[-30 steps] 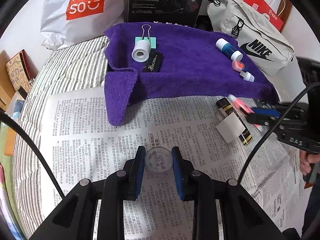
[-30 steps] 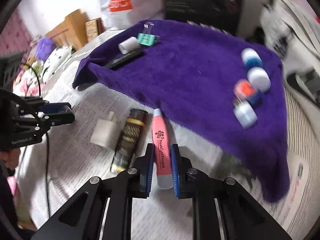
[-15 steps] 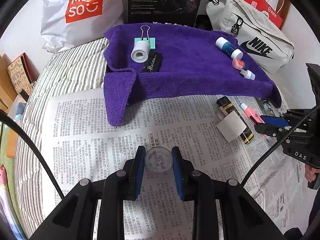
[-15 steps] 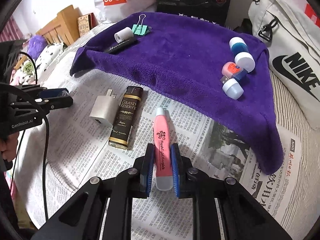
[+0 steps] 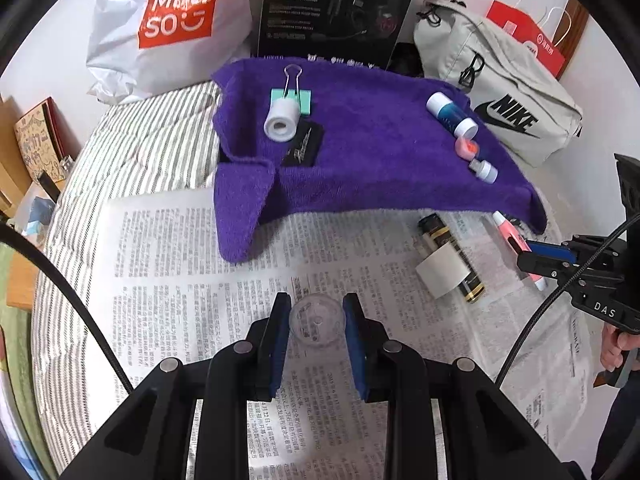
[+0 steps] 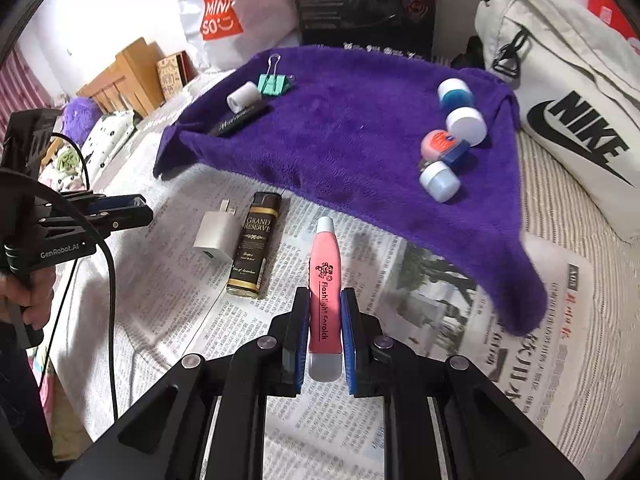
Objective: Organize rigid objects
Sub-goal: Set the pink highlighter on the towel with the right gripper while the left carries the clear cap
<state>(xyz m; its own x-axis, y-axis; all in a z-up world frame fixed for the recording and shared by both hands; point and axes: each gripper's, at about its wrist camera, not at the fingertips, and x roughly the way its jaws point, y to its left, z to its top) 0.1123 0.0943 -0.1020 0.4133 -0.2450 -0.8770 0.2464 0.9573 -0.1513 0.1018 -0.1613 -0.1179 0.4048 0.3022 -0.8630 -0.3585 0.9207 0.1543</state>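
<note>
Right wrist view showed the pink flashlight earpick clamped between the blue pads of the right tongs, its white tip pointing toward the purple towel and its body just above the newspaper. Just to its left on the paper lay a black lighter marked Grand Reserve, with a white charger plug touching its far side. On the towel a group of small pieces sat near the right edge: a blue-and-white bottle, a pink-capped item and a pale blue cap. At the towel's far left corner lay a white tape roll, a mint binder clip and a black bar.

Left wrist view showed the left tongs clenched on a small clear round container held over the newspaper, well apart from the towel. The right tongs appeared at the right edge, gripping the pink earpick beside the lighter and the charger plug.

The paper covered a striped bed. Behind the towel stood a white Miniso bag, a black box and a grey Nike bag.
</note>
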